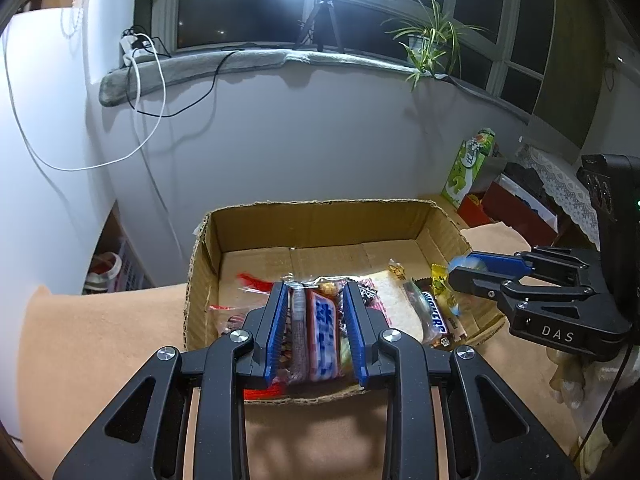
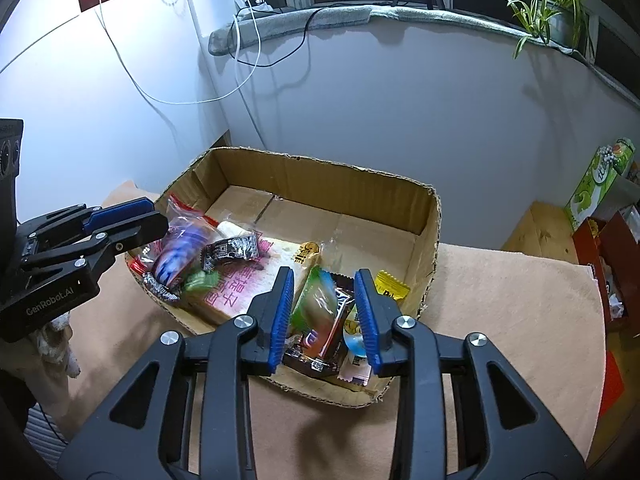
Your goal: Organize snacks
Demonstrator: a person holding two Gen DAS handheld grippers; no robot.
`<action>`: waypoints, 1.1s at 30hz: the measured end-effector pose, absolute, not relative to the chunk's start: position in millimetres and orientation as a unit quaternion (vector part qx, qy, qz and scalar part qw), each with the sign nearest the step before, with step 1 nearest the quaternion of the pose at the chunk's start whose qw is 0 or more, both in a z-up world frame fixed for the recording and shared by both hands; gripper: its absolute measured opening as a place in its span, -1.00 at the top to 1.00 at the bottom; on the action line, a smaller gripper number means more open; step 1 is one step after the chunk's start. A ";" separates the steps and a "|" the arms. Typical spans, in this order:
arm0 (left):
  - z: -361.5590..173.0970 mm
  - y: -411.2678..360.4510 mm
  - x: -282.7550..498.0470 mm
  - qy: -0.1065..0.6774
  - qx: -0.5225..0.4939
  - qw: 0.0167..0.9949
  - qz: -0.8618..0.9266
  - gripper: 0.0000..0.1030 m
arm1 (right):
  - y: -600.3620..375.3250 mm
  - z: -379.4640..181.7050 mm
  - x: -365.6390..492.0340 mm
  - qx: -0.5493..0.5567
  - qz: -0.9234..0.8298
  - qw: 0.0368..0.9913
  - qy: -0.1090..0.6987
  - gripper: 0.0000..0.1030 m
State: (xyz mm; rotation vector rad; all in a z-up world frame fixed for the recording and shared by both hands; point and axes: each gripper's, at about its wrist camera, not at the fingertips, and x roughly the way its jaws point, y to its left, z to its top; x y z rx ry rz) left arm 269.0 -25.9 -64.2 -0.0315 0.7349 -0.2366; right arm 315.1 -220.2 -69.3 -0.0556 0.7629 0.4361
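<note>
A cardboard box (image 1: 320, 216) (image 2: 320, 172) on the tan table holds several snack packets, among them a Snickers bar (image 1: 434, 316) and a pink-and-white bread pack (image 2: 244, 280). My left gripper (image 1: 316, 328) hovers over the box's near left part, jaws apart, with a red, white and blue packet (image 1: 322, 336) (image 2: 180, 252) between them, blurred in the right wrist view. My right gripper (image 2: 324, 316) is over the box's near right corner, jaws apart, with a green packet (image 2: 316, 308) between the pads; it looks blurred and loose.
A green carton (image 1: 468, 168) (image 2: 600, 180) and red boxes (image 2: 608, 248) stand right of the table. A windowsill with a potted plant (image 1: 428, 44) and cables runs along the back wall. The tan cloth (image 2: 500, 300) surrounds the box.
</note>
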 end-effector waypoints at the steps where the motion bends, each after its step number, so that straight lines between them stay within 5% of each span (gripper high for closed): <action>1: -63.9 -25.8 269.0 0.358 -0.015 0.927 -0.114 0.48 | -219.9 -69.3 314.6 -0.028 0.210 0.905 0.369 0.19; 3: -63.5 -25.8 268.8 0.358 -0.016 0.927 -0.115 0.46 | -219.2 -68.9 312.9 -0.028 0.210 0.906 0.365 -0.02; 11: -62.8 -27.9 267.7 0.357 -0.010 0.927 -0.116 0.38 | -217.2 -65.8 305.8 -0.032 0.210 0.909 0.360 -0.04; 17: -60.0 -29.8 262.4 0.352 -0.009 0.929 -0.114 0.37 | -217.6 -61.7 299.3 -0.034 0.204 0.912 0.353 -0.23; 33: -39.3 -25.0 234.9 0.325 -0.011 0.940 -0.107 -0.07 | -216.1 -44.3 268.4 -0.040 0.195 0.925 0.324 -0.62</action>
